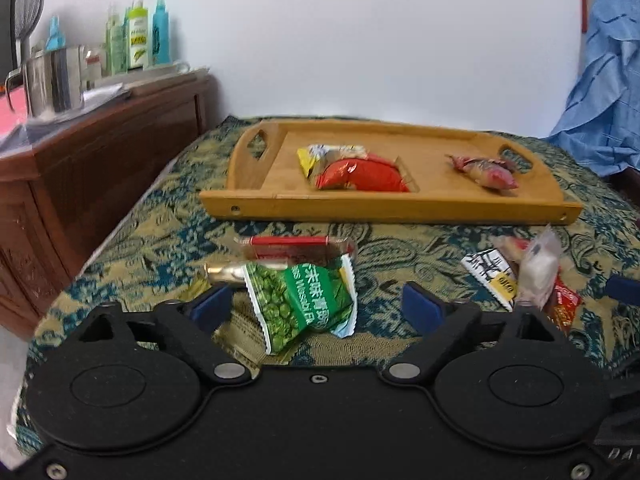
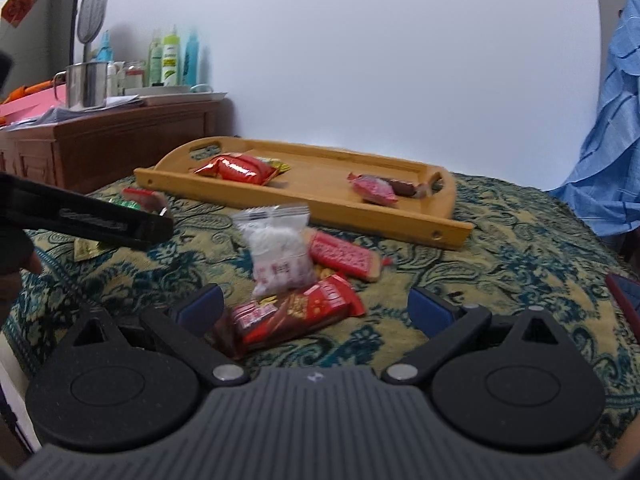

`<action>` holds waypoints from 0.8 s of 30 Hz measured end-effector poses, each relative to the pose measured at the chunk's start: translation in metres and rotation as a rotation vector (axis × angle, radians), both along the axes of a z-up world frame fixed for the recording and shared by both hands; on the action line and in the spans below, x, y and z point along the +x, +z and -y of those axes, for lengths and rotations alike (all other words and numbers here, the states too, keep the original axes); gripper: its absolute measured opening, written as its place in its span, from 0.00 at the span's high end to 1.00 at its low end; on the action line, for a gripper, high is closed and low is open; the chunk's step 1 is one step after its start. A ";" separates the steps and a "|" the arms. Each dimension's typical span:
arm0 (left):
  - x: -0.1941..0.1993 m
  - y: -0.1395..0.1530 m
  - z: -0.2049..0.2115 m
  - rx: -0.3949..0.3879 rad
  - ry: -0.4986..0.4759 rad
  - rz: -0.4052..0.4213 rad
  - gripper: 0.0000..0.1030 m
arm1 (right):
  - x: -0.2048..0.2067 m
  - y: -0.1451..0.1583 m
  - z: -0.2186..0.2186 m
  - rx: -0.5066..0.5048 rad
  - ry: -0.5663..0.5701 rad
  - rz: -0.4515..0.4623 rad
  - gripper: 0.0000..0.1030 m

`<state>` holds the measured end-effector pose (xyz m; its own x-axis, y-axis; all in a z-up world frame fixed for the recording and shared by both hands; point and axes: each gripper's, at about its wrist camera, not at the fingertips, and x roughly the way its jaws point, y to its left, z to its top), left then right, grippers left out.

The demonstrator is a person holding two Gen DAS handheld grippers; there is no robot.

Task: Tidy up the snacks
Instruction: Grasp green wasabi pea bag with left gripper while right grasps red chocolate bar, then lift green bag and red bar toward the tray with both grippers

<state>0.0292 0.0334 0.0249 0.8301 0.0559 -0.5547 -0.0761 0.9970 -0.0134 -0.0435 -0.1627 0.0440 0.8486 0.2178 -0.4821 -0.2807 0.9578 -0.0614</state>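
- Left gripper (image 1: 316, 302) gapes wide around the green packet (image 1: 302, 302), touching nothing.
- Right gripper (image 2: 316, 306) gapes wide; its body hides the red bar's (image 2: 296, 316) near end.
- Tray (image 1: 384, 210) holds blurred snacks.

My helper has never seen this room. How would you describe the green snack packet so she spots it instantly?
Start at the wooden tray on the patterned cloth. In front of it, nearest the left gripper, lies the green pea packet. It is the only green wrapper there; its neighbours are red or gold.

Wooden cabinet (image 2: 120, 144) at left, bearing steel mug (image 2: 86, 84) and bottles (image 2: 170, 60); blue cloth (image 1: 608, 80) at right; patterned bedspread (image 2: 520, 248) below.
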 end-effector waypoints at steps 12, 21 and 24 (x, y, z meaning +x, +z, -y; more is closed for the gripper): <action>0.001 -0.001 0.003 -0.016 0.008 0.001 0.55 | 0.000 -0.005 -0.008 0.039 0.017 -0.037 0.35; -0.006 0.008 0.013 -0.023 -0.024 0.036 0.56 | -0.006 -0.003 -0.003 0.074 -0.030 -0.050 0.62; -0.008 0.013 0.015 -0.024 -0.029 0.048 0.56 | -0.007 0.000 0.003 0.087 -0.048 -0.049 0.62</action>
<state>0.0215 0.0185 0.0374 0.8569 0.0184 -0.5152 -0.0459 0.9981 -0.0407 -0.0510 -0.1660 0.0439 0.8350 0.2199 -0.5044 -0.2346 0.9715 0.0353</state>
